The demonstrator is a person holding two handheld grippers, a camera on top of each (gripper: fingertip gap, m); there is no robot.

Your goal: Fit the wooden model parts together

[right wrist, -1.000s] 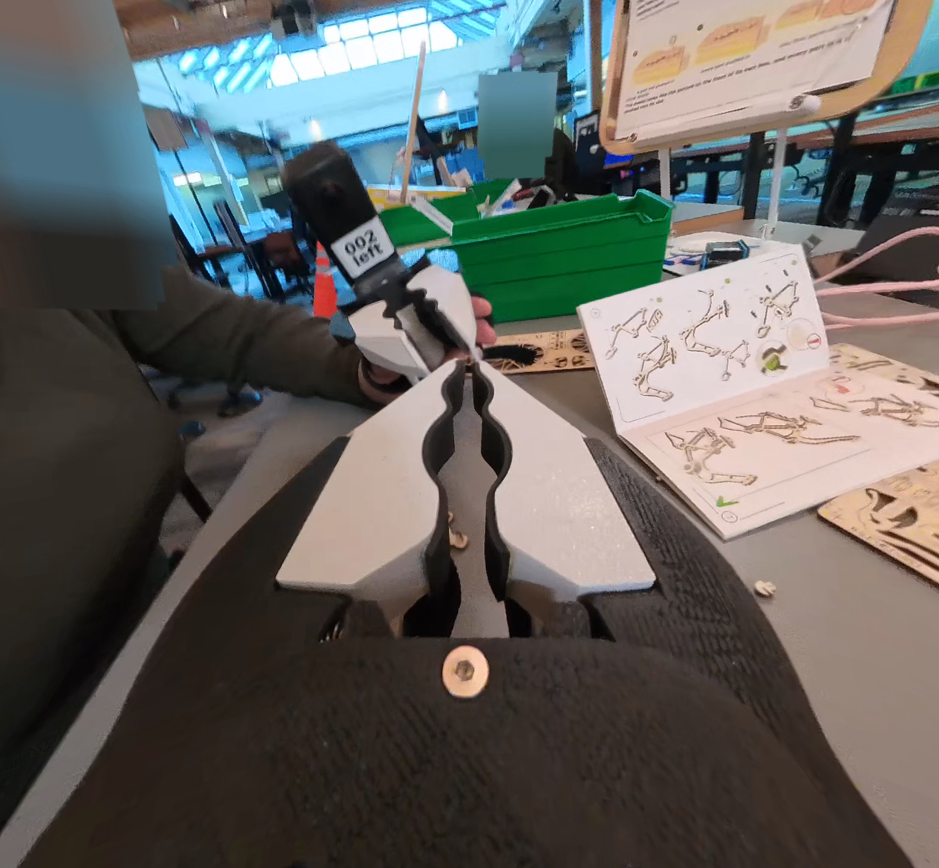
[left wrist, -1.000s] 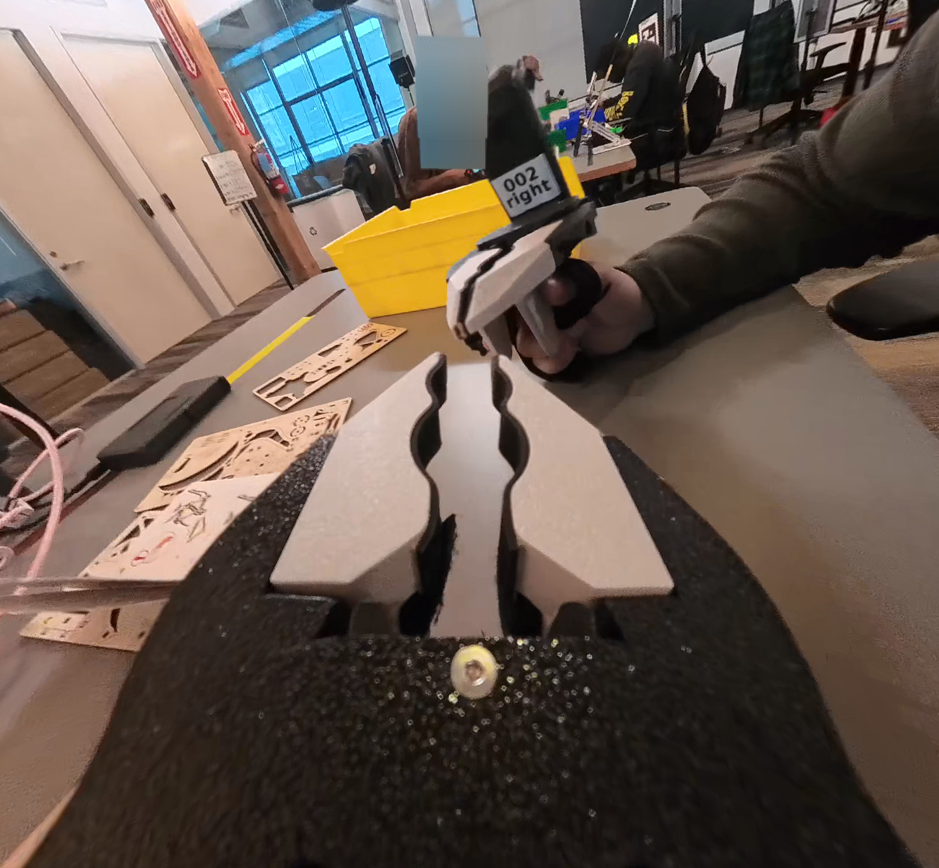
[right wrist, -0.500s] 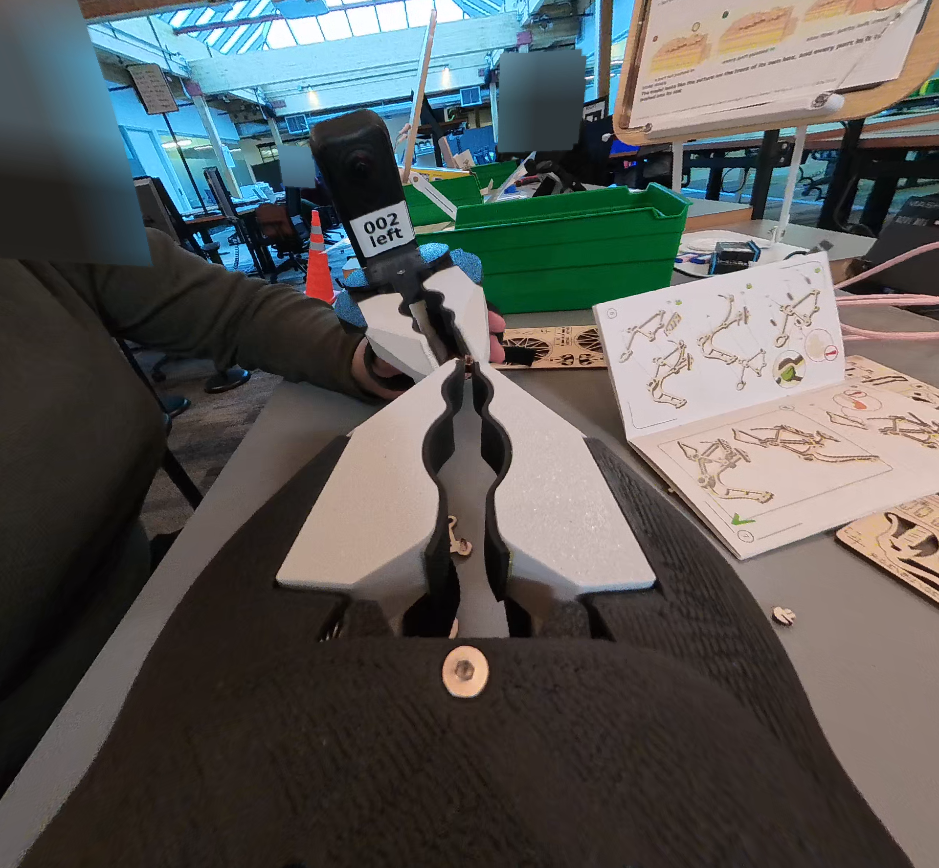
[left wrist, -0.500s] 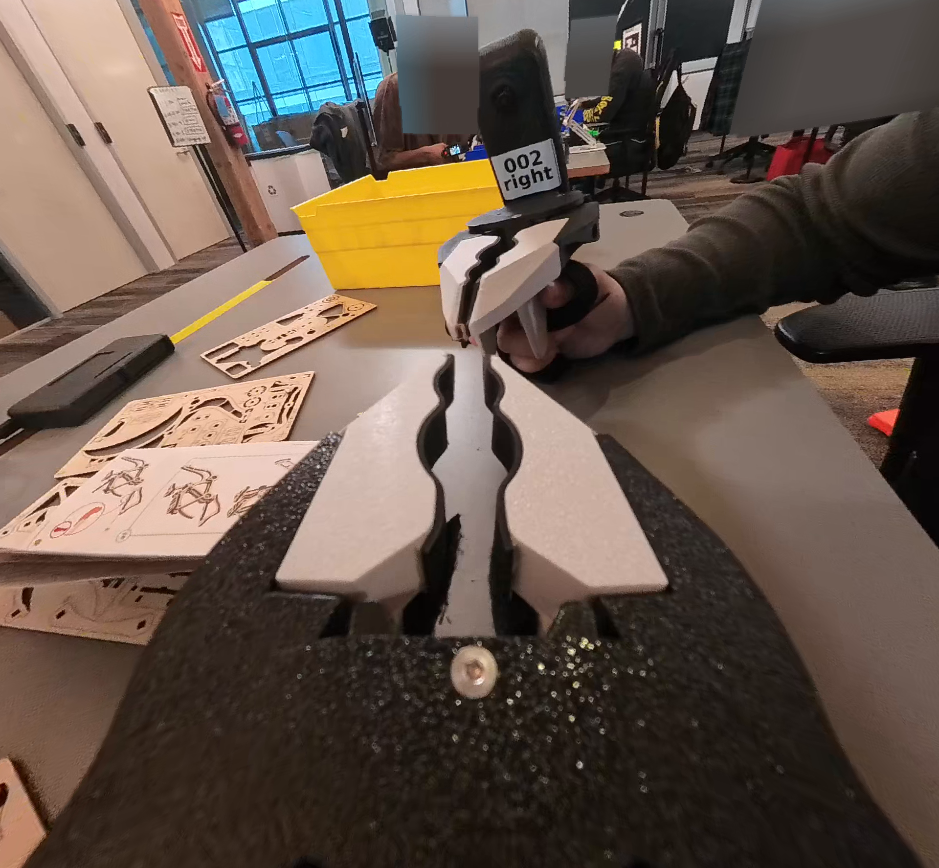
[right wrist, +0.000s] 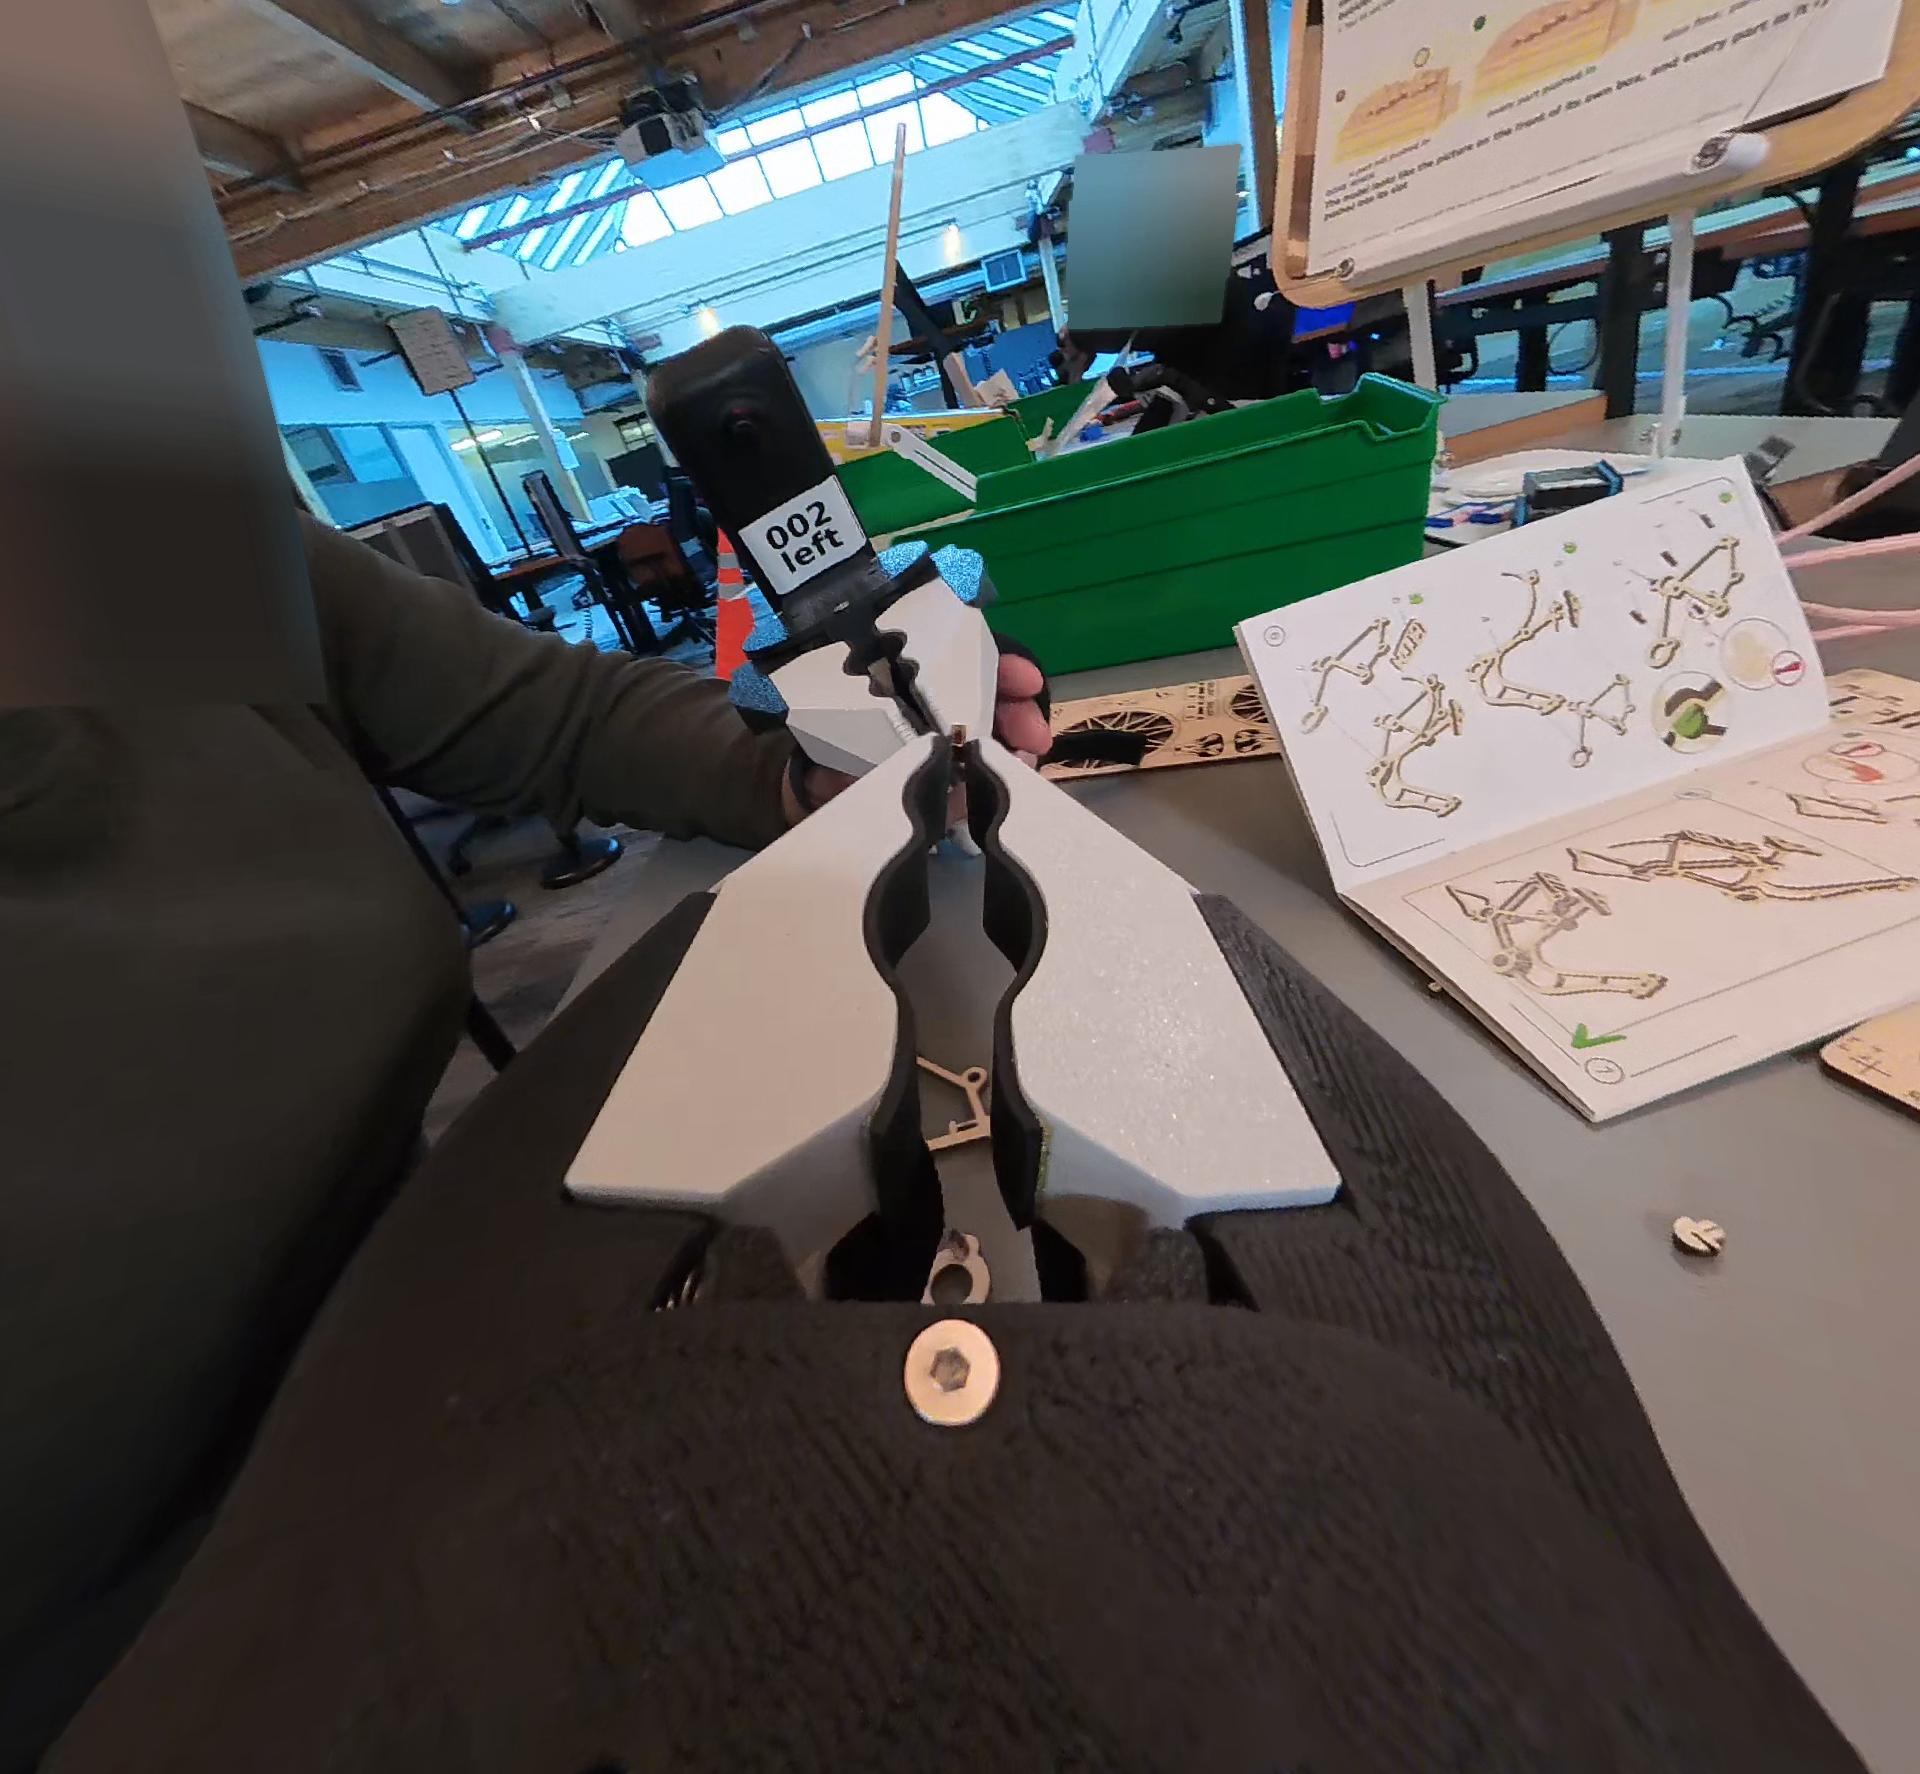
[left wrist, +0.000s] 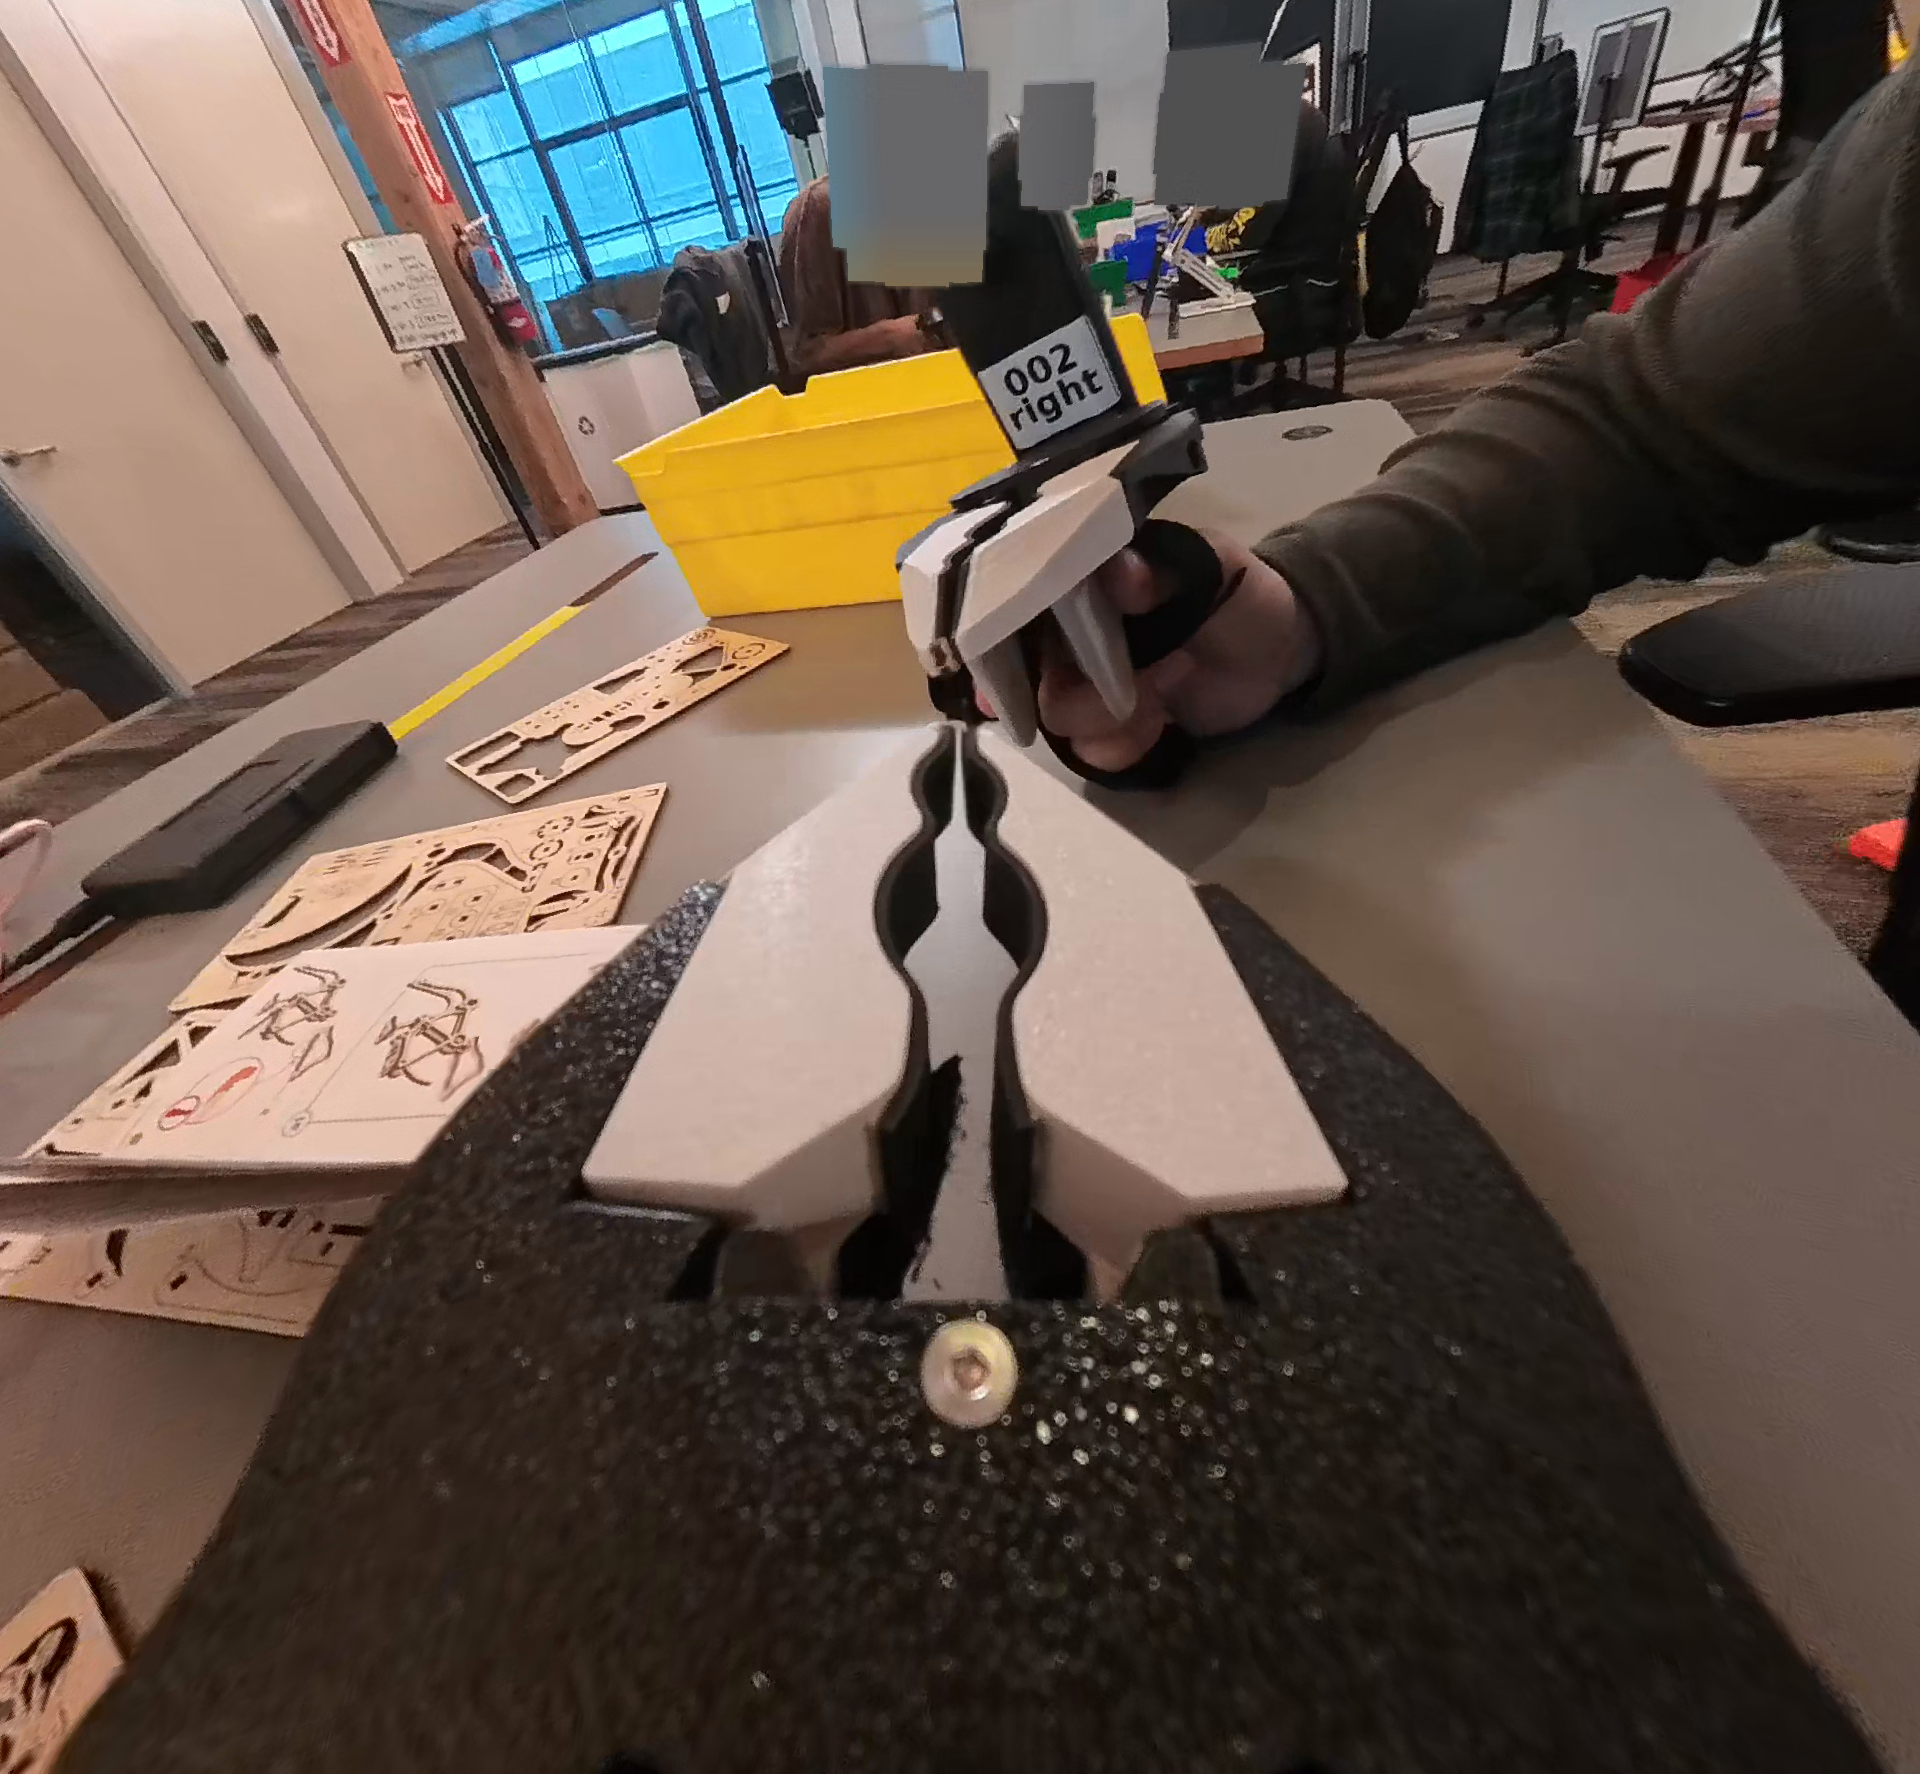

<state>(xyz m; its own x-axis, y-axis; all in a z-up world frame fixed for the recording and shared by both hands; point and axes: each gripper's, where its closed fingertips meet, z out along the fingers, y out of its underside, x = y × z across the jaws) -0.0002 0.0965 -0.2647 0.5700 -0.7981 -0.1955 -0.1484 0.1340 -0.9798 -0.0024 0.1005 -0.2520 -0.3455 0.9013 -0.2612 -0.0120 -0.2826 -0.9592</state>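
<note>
Now we have both grippers tip to tip above the grey table [left wrist: 1455,997]. Our right gripper [right wrist: 958,756] has its jaws drawn together on a tiny wooden part [right wrist: 958,737], a pale sliver pinched right at the fingertips. Our left gripper [left wrist: 956,735] has its jaws brought together too; whether it pinches anything of its own, we cannot tell, the tips are too fine to read.

So we judge this as the joining step: one small piece held up in the air, the other gripper meeting it nose to nose. More loose wooden pieces [right wrist: 951,1101] lie on the table under the right gripper, another small round one [right wrist: 1698,1236] sits off to the side, and the uncut wooden sheets [left wrist: 447,883] wait beside the open instruction booklet [right wrist: 1538,748]. Farther back stand the yellow bin [left wrist: 810,498] and the green bin [right wrist: 1195,540].

Next, we reckon, comes careful lining up: a slow push along the slot, tips kept square, since so slight a piece could twist or snap.
</note>
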